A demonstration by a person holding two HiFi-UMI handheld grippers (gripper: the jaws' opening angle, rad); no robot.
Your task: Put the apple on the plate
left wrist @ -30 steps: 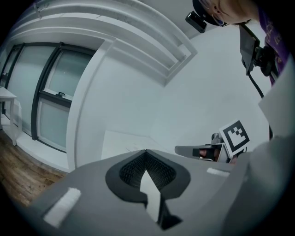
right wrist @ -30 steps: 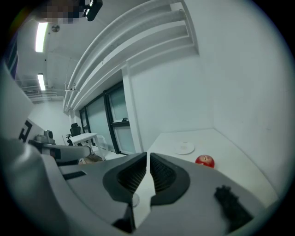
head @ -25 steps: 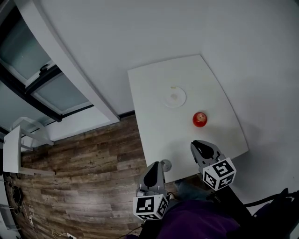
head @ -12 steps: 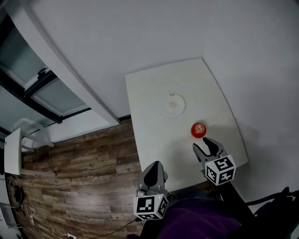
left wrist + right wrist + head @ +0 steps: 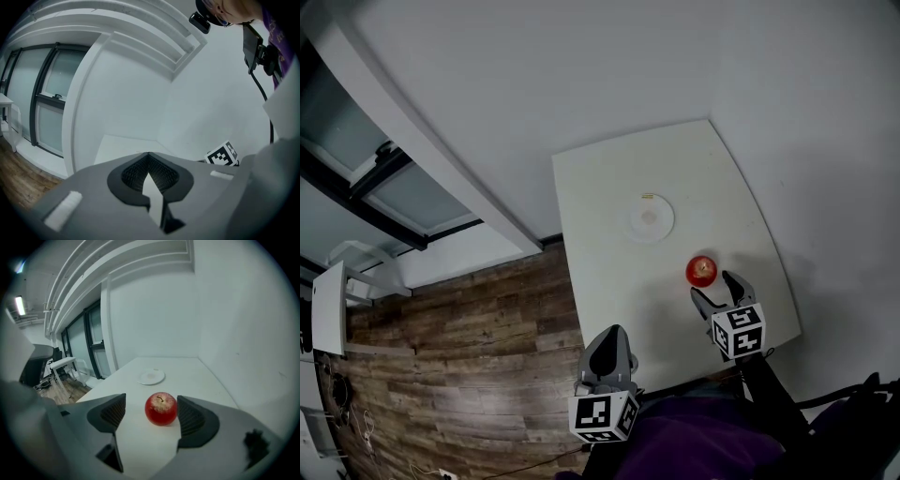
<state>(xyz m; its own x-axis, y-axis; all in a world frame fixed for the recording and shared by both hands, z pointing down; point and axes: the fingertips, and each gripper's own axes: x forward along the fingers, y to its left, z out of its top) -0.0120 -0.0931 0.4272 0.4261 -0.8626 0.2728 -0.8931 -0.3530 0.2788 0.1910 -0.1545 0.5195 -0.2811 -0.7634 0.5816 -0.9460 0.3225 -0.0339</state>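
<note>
While dropping toward the apple (image 5: pixel 701 270) at five o'clock from the plate (image 5: pixel 651 218), spread the right hand-held gripper (image 5: pixel 713 287) wide, framing it untouched. Kept the left hand-held gripper (image 5: pixel 610 336) clenched, empty. Seemed set for grasping.

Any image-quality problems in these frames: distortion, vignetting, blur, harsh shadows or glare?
Head view: strong fisheye curves the table edges; the light is even, with no glare on the apple. Right gripper view: dark round vignette, apple crisp with a faint shadow beneath, plate slightly softer. Left gripper view: same vignette; the shut left tongs fill the lower half.
</note>
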